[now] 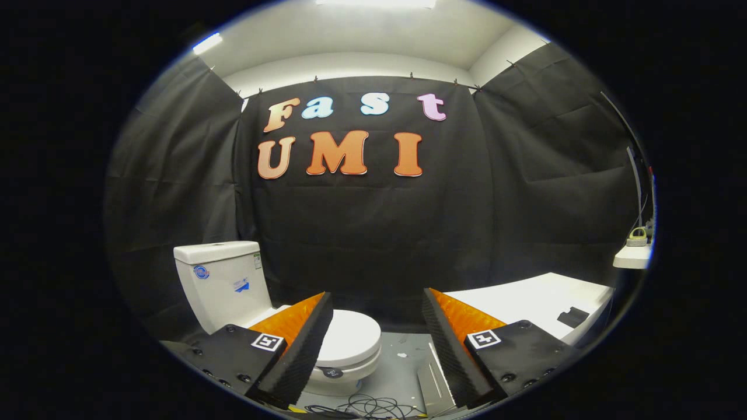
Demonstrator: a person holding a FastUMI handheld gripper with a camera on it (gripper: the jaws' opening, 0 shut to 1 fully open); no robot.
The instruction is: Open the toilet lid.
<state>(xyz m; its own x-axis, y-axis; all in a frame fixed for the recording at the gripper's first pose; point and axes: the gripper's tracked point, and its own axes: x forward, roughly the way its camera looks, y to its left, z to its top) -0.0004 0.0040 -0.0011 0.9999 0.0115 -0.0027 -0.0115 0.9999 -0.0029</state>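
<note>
Two fingers of the gripper (pixel 377 344) stand wide apart, holding nothing and touching nothing. The toilet (pixel 274 315) sits beyond them, its bowl partly behind the left finger. The toilet lid (pixel 352 337) is white, oval and lies flat, closed. The tank (pixel 220 283) rises behind the lid. Cables (pixel 365 405) lie on the floor before the toilet.

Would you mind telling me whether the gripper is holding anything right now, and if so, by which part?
Nothing is held. The gripper is open, its fingers spread with only air between them; the toilet lies beyond, its lid down and untouched.
</note>
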